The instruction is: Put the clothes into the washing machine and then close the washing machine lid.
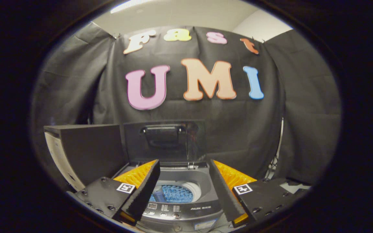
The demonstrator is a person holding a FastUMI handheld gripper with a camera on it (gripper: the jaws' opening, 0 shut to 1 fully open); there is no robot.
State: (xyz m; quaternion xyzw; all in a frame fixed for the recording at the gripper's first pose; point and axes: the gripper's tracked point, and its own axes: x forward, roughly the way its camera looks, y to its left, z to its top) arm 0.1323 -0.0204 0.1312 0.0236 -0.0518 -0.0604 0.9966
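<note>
Gripper view: the washing machine (186,207) is seen just ahead of the fingers, its lid (164,140) raised upright behind the blue drum (175,193). The gripper (185,189) is held wide apart, with nothing gripped. Clothes cannot be made out.

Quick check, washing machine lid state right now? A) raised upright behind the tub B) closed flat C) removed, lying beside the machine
A: the lid stands upright behind the open tub of the washing machine, while the gripper hovers with its fingers spread apart and nothing between them.
</note>
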